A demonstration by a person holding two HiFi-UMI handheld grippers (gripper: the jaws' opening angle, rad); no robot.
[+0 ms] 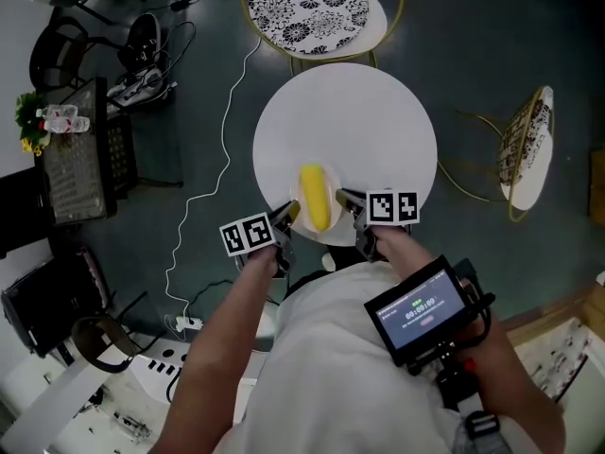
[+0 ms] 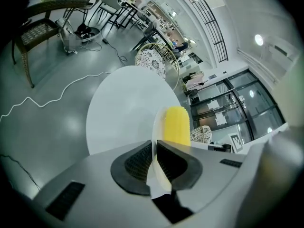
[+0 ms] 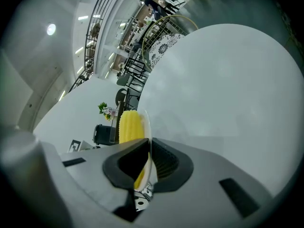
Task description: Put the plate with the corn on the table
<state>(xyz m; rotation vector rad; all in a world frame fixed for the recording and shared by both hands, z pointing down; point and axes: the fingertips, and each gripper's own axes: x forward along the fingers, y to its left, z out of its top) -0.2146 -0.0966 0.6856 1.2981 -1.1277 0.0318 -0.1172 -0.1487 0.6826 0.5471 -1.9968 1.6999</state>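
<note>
A white plate (image 1: 321,236) carrying a yellow corn cob (image 1: 315,195) is at the near edge of the round white table (image 1: 369,130); whether it rests on the tabletop or hangs just above it I cannot tell. My left gripper (image 1: 289,214) is shut on the plate's left rim and my right gripper (image 1: 346,200) on its right rim. In the left gripper view the rim (image 2: 153,141) runs edge-on between the jaws of the gripper (image 2: 155,161), with the corn (image 2: 176,126) beyond. The right gripper view shows that gripper (image 3: 148,163) clamping the rim (image 3: 148,127) beside the corn (image 3: 130,126).
A chair with a patterned cushion (image 1: 307,8) stands beyond the table, and a second one (image 1: 525,149) at the right. A white cable (image 1: 222,159) snakes over the floor at left, near a dark bench (image 1: 76,149). A small screen (image 1: 421,310) hangs at the person's chest.
</note>
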